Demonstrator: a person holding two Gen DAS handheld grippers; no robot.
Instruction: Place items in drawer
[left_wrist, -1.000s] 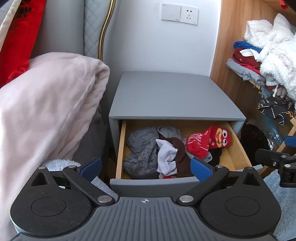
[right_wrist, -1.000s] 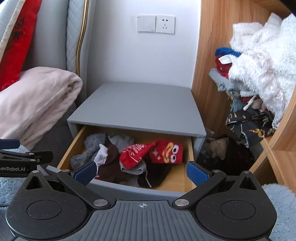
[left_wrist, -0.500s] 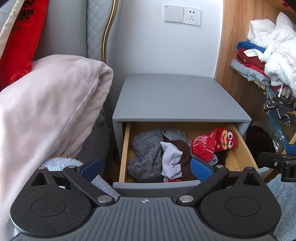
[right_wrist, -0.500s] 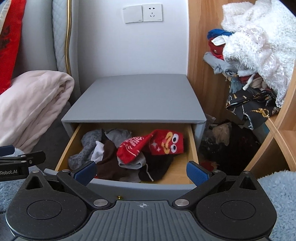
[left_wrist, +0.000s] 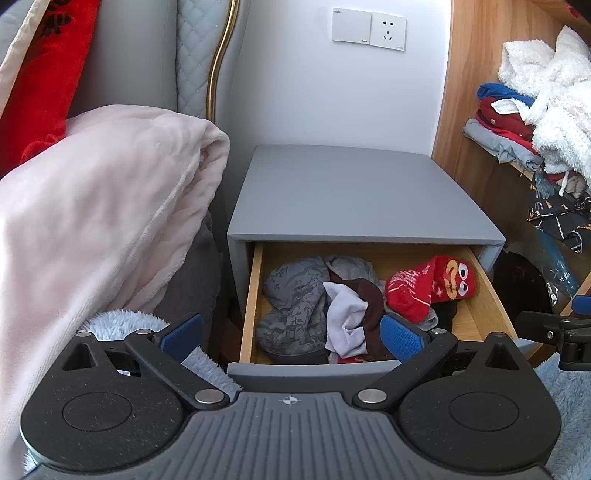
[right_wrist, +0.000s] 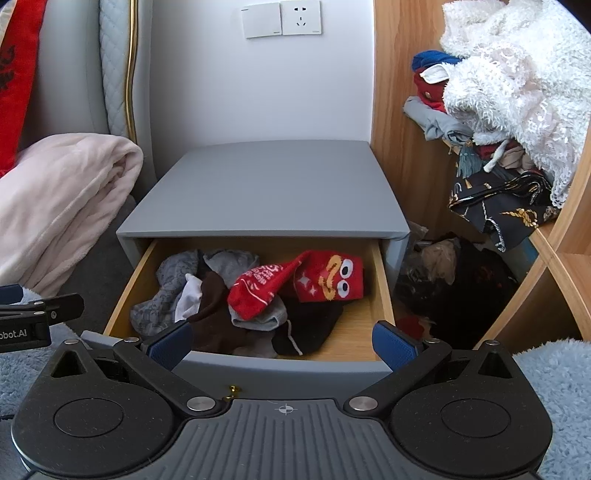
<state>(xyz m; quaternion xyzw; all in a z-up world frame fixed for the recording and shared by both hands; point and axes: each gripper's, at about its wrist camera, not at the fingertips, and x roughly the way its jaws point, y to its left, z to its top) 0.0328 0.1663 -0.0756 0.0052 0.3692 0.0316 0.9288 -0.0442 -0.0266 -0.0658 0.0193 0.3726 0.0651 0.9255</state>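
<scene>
Two empty claws face an open drawer (right_wrist: 380, 284) of socks.
Left claw (left_wrist: 291, 334) and right claw (right_wrist: 282, 347) both spread apart, holding nothing; socks (right_wrist: 295, 284) lie heaped just ahead, likely ready for closing.

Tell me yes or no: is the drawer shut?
No, the drawer stands pulled out of the grey nightstand, with the red sock visible inside.

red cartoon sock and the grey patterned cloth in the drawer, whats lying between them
In the left wrist view, a white cloth and a dark brown sock lie between the red cartoon sock and the grey patterned cloth.
</scene>
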